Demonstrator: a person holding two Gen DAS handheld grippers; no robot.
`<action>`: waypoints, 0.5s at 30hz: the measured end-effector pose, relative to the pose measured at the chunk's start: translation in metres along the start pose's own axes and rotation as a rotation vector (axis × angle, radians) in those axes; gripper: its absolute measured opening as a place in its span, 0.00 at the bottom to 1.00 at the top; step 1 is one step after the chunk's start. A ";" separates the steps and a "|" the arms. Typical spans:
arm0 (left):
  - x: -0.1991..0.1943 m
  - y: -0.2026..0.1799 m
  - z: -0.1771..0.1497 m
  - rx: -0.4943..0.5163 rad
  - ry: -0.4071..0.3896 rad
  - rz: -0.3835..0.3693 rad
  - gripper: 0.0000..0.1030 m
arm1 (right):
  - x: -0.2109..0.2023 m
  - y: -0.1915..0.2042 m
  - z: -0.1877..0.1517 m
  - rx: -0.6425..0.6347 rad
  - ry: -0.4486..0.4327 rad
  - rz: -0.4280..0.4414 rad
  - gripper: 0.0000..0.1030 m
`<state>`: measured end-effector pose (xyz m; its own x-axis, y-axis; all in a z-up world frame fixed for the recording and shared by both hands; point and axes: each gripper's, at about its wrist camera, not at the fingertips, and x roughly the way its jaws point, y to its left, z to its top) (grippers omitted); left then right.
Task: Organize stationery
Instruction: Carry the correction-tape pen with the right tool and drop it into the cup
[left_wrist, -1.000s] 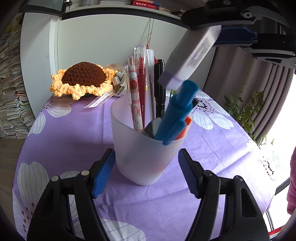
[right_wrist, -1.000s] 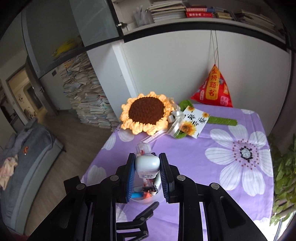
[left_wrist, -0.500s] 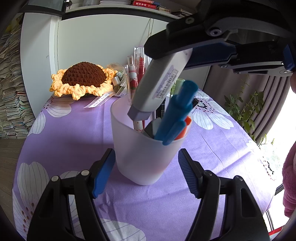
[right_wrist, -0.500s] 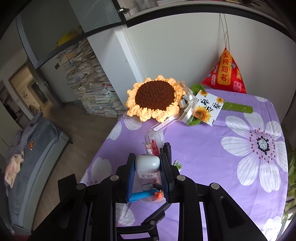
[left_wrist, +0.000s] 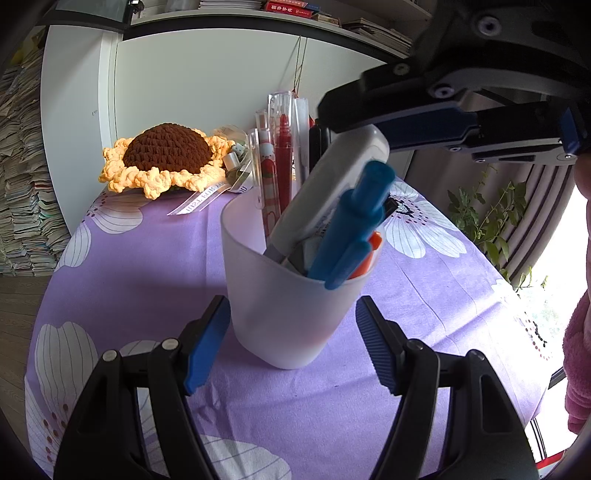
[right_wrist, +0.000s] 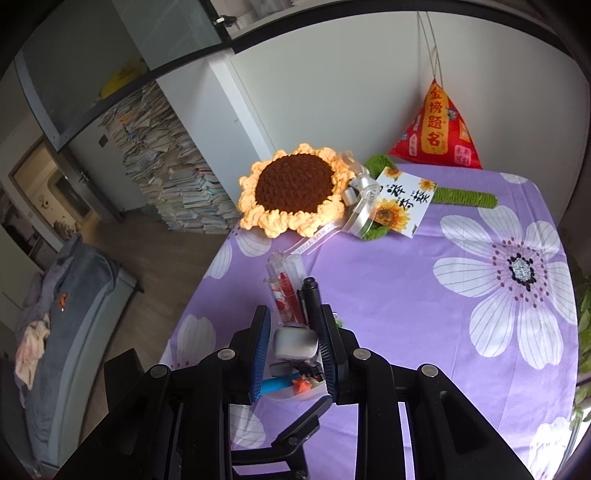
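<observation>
A frosted white cup (left_wrist: 291, 306) stands on the purple flowered tablecloth (left_wrist: 140, 258) and holds several pens, a blue marker (left_wrist: 351, 225) and an orange one. My left gripper (left_wrist: 291, 343) is open, its fingers on either side of the cup's base. A white correction-tape case (left_wrist: 328, 188) leans in the cup, its top end just under my right gripper (right_wrist: 293, 345), whose blue pads stand slightly apart from the case (right_wrist: 295, 343), so it looks open. The cup's contents show below in the right wrist view (right_wrist: 295, 384).
A crocheted sunflower (right_wrist: 295, 188) with a ribbon and card (right_wrist: 399, 203) lies at the table's far edge by the wall. A red pouch (right_wrist: 436, 129) hangs in the corner. Stacked books (right_wrist: 173, 177) stand left of the table, plants (left_wrist: 487, 206) to the right.
My right gripper lowered the white correction-tape case from above the cup down into it, and its pads have parted from the case. The left gripper and the cup have not moved.
</observation>
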<state>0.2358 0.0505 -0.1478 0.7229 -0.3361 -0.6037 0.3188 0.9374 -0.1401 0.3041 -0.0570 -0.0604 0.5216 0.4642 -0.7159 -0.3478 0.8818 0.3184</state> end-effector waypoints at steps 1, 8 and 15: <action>0.000 0.000 0.000 0.000 0.000 0.000 0.67 | -0.002 -0.001 -0.001 0.000 -0.006 0.000 0.26; 0.000 0.000 0.000 0.000 0.000 0.000 0.67 | -0.019 -0.015 -0.007 0.030 -0.050 -0.005 0.26; 0.000 0.000 0.000 0.000 0.000 0.000 0.67 | -0.034 -0.043 -0.020 0.081 -0.094 -0.050 0.33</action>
<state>0.2358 0.0506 -0.1479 0.7228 -0.3365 -0.6036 0.3192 0.9373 -0.1403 0.2857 -0.1122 -0.0618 0.6088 0.4221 -0.6717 -0.2573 0.9060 0.3361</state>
